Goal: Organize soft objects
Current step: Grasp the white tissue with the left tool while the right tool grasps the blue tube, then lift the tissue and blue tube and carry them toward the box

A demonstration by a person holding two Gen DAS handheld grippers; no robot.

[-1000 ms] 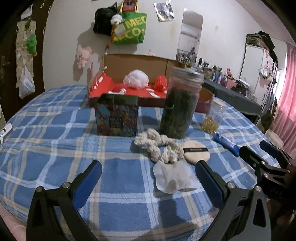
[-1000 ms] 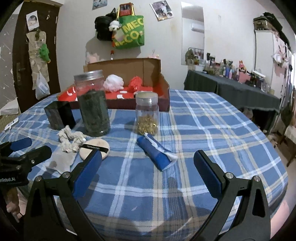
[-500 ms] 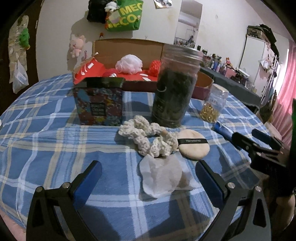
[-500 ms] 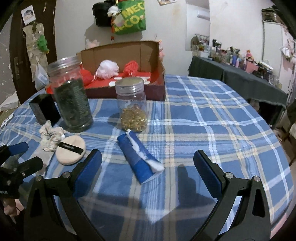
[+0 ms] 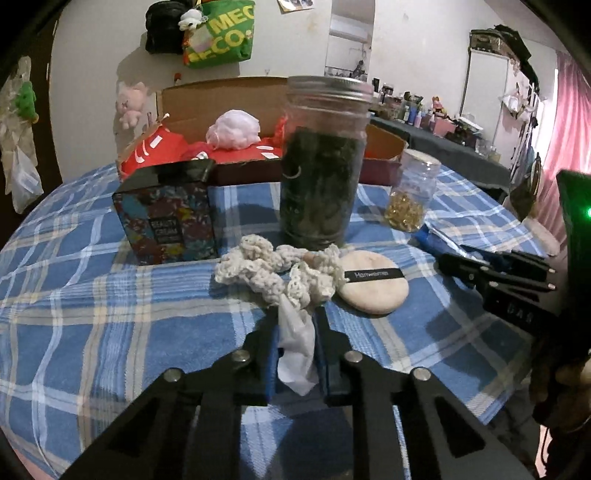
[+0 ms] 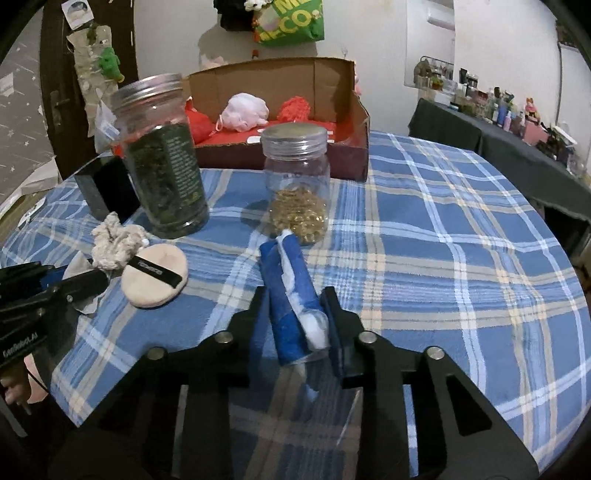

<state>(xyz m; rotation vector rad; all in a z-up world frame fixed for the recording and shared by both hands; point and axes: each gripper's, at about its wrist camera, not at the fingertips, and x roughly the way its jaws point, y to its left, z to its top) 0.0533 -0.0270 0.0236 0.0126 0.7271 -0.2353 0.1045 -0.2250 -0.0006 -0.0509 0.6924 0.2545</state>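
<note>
Both grippers clamped on soft items on the plaid table.
Left gripper pinches the white tissue between its fingers, just short of the crochet scrunchie and puff. Right gripper, jaws closing, has the blue roll between its pads, pressed at the near end, by the small jar.

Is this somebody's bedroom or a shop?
Most likely a room in someone's home, not a shop. A soft toy and a green bag hang on the wall, pink curtains cover a window, and a side table is crowded with little bottles.
</note>
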